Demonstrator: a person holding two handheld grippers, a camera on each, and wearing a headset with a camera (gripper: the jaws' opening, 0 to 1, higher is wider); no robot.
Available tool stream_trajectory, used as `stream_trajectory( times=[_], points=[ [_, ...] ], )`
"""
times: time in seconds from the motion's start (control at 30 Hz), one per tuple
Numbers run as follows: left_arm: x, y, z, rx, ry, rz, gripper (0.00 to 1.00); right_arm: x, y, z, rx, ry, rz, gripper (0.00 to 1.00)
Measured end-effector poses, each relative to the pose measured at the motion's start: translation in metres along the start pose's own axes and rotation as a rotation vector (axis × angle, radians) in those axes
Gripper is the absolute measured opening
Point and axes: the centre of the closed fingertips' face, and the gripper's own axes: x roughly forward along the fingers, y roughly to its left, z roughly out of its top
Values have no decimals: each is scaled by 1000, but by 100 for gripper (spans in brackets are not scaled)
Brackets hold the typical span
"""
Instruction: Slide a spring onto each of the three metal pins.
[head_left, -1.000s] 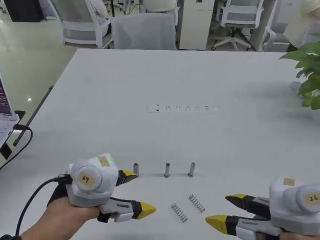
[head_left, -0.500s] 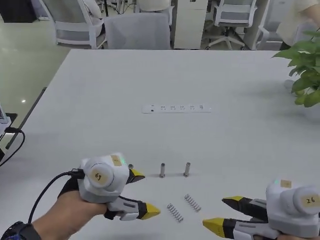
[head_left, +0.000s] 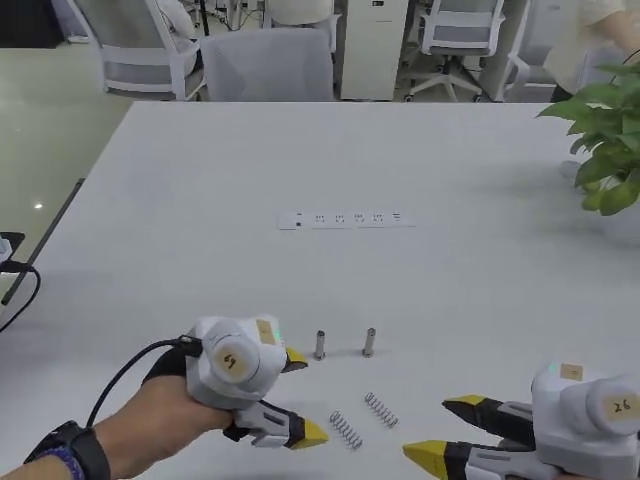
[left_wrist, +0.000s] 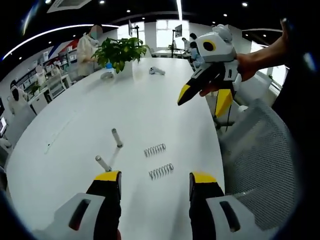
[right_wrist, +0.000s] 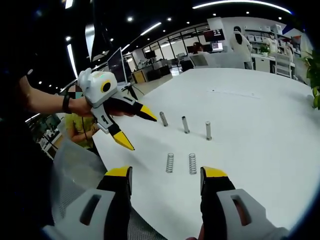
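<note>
Two bare metal pins (head_left: 320, 345) (head_left: 369, 342) stand upright on the white table; the right gripper view has three in a row (right_wrist: 163, 118) (right_wrist: 185, 124) (right_wrist: 208, 130). Two loose springs (head_left: 346, 430) (head_left: 380, 408) lie flat in front of them, side by side (right_wrist: 170, 162) (right_wrist: 192, 163). My left gripper (head_left: 303, 395) is open just left of the springs, its upper jaw close to the leftmost pin's place. My right gripper (head_left: 435, 428) is open at the lower right, a short way from the springs. Nothing is held.
A white power strip (head_left: 340, 218) lies flush in the middle of the table (head_left: 200, 200). A green plant (head_left: 600, 140) stands at the right edge. Office chairs (head_left: 270, 65) line the far side. A black cable (head_left: 20, 295) hangs off the left edge.
My left gripper has moved right, toward the springs, and now covers the leftmost pin in the head view. The right gripper has barely moved. The head camera has shifted.
</note>
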Motion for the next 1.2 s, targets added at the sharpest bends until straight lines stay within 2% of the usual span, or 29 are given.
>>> stream_trajectory(
  times=[0.13,0.33,0.67,1.03,1.2],
  points=[
    [6,-3,-2,27,18,-17,49,0,0,0,0,0,1,53],
    [19,-10,-12,86,68,-59,48,0,1,0,0,3,2,53],
    [40,-18,-17,153,111,-109,46,-2,-1,-4,13,6,-2,53],
    [60,-22,-28,193,158,-154,42,-5,-2,-9,33,10,-6,52],
    [68,-23,-33,191,173,-169,41,-4,-2,-10,36,10,-6,52]
  ],
)
